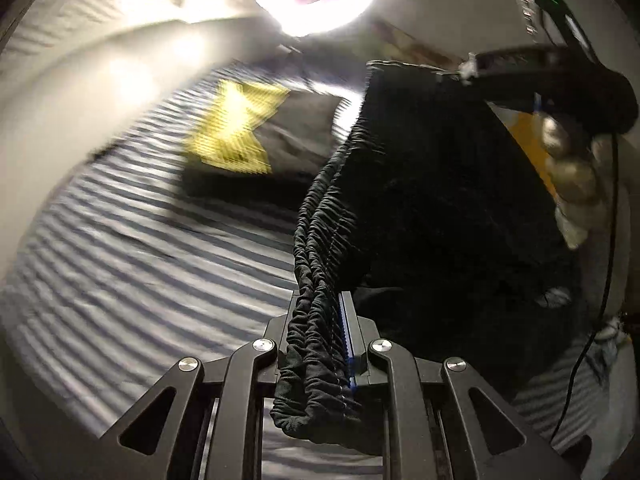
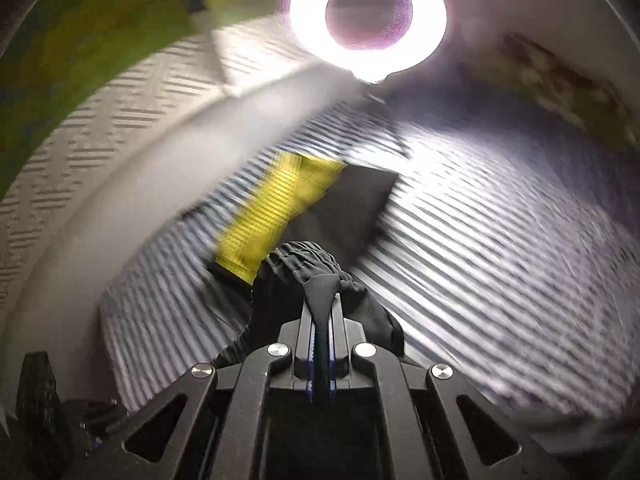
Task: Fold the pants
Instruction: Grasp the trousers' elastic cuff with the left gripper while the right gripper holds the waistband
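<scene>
Black pants (image 1: 432,184) with a gathered elastic waistband hang in the air above a striped bed. My left gripper (image 1: 320,304) is shut on the bunched waistband, which runs up and away between its fingers. At the upper right of the left wrist view, my right gripper (image 1: 460,72) pinches the far top corner of the cloth, held by a hand (image 1: 568,168). In the right wrist view, my right gripper (image 2: 322,300) is shut on a fold of the black pants (image 2: 304,264), which drape down to the left.
The striped bedsheet (image 1: 132,260) fills the space below. A folded dark garment with a yellow panel (image 1: 236,132) lies on it, seen too as the same folded garment (image 2: 280,208) in the right wrist view. A bright ring light (image 2: 368,16) glares overhead. A cable (image 1: 600,320) hangs at the right.
</scene>
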The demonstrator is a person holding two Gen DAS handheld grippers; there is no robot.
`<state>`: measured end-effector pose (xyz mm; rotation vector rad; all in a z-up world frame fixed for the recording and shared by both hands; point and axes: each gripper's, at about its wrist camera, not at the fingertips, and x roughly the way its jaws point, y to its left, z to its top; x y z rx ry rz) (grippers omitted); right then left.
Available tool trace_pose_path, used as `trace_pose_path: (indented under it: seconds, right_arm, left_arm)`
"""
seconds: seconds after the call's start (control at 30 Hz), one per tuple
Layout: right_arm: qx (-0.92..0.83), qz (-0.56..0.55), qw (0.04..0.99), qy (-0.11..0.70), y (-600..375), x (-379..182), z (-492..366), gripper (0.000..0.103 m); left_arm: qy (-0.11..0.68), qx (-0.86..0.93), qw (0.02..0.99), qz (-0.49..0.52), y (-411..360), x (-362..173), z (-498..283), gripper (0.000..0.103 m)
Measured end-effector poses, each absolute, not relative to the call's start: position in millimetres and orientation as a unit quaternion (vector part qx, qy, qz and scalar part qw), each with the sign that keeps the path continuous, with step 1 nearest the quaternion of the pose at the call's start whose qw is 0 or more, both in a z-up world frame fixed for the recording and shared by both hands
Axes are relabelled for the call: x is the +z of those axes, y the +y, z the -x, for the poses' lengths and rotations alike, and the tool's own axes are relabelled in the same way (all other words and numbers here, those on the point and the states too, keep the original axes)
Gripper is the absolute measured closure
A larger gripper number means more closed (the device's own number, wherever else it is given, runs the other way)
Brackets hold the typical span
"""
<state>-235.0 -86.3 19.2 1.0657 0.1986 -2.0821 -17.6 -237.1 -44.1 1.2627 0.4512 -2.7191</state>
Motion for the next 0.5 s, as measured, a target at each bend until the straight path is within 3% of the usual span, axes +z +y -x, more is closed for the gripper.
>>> trace_pose_path:
  seconds: [0.23, 0.33, 0.4, 0.43, 0.5]
  right_arm:
    - [-0.777, -0.411, 0.468, 0.092, -242, 1, 224, 0.098]
    - [-0.768, -0.422, 0.463, 0.131, -295, -27, 223, 0.087]
    - [-0.771, -0.429, 0.451, 0.135, -302, -34, 226, 0.081]
    - [-0.774, -0.428, 0.448, 0.129, -298, -32, 228, 0.074]
    - [-0.787, -0.417, 0.441, 0.114, -275, -23, 235, 0.06]
  left_arm:
    - [0.17, -0.874, 0.184, -0.416, -343, -41, -27, 0.086]
    - [0.172, -0.851, 0.221, -0.444, -373, -54, -29, 0.079]
    - [0.173, -0.842, 0.236, -0.454, -381, -57, -31, 0.065]
    - [0.168, -0.843, 0.237, -0.452, -378, -55, -31, 0.057]
    - [0.16, -0.852, 0.233, -0.441, -371, -47, -27, 0.052]
